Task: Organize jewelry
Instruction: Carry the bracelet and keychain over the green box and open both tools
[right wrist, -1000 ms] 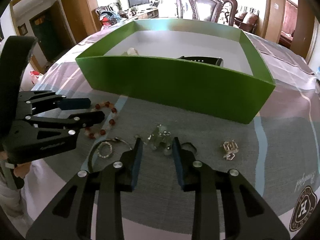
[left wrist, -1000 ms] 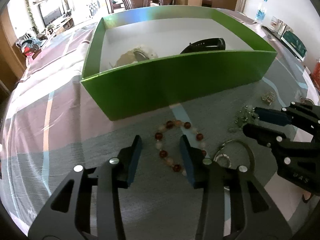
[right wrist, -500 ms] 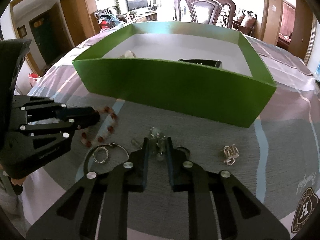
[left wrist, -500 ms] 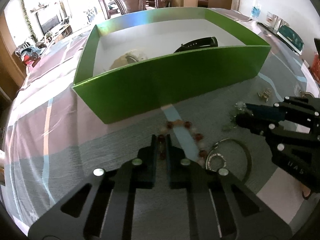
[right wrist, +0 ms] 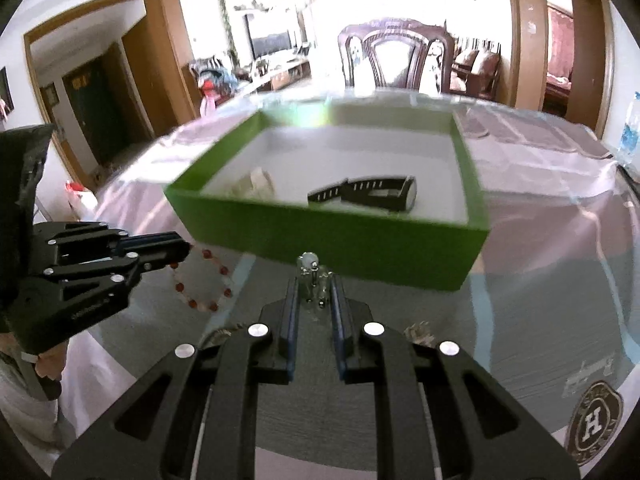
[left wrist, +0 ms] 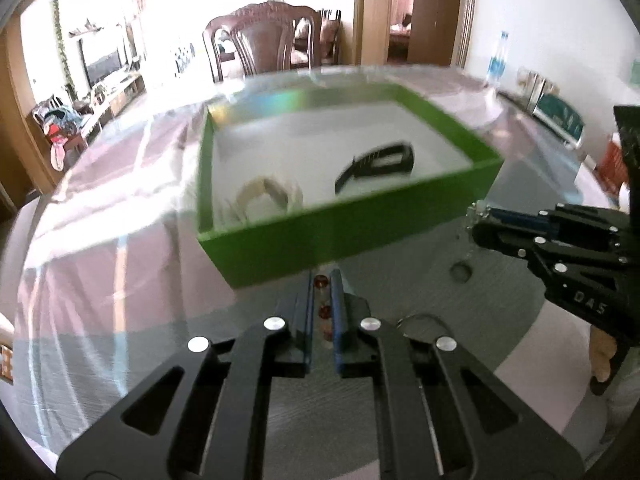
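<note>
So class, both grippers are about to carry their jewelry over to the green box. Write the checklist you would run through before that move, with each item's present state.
1. Left gripper shut on the red bead bracelet: ok.
2. Right gripper shut on the silver jewelry piece: ok.
3. Bracelet hangs free of the tablecloth: ok.
4. Green box has bare floor beside the black watch and the pale band: ok.
5. Grips firm enough for the carry: cannot tell.

Left gripper [left wrist: 322,280]: jaws now closed on bead bracelet [right wrist: 202,284], lifted off desk.
Right gripper [right wrist: 314,280]: jaws now closed on silver trinket [right wrist: 312,276], raised.
</note>
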A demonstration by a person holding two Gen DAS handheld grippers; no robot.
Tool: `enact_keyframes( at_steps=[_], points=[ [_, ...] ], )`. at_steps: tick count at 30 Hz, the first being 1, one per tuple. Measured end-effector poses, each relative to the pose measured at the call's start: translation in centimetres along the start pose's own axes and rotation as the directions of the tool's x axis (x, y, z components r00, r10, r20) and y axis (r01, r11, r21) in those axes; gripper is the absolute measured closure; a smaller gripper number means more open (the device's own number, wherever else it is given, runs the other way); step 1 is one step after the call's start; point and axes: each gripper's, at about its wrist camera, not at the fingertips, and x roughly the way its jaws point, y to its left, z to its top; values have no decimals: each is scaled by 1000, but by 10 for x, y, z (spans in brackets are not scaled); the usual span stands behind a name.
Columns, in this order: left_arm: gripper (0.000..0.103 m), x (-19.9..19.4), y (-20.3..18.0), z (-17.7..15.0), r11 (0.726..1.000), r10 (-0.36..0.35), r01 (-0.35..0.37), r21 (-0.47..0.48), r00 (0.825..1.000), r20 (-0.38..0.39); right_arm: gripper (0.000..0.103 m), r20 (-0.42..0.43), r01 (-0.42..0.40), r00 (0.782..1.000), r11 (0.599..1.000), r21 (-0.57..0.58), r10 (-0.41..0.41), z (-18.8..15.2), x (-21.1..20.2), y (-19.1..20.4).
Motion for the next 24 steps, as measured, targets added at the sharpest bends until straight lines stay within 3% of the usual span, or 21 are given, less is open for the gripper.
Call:
enact_keyframes(
  at_steps=[5, 13, 18, 24],
  points=[
    [95, -37, 3, 27, 1000, 13, -14, 6, 997, 76, 88, 39, -21, 999, 1000, 2, 21, 23, -25, -1],
    [95, -44, 20, 85, 987, 146, -133, -94, 976, 161, 88, 111, 119, 986, 993, 29, -121, 82, -23, -12],
    [95, -7, 31, 105, 971, 199, -179, -158, 972, 124, 88, 52, 193, 979, 979, 62, -196, 94, 22, -20],
    [95, 29, 31, 108, 972, 203, -184, -148, 972, 122, 88, -63, 216, 976, 972, 98, -210, 83, 72, -27]
  ],
)
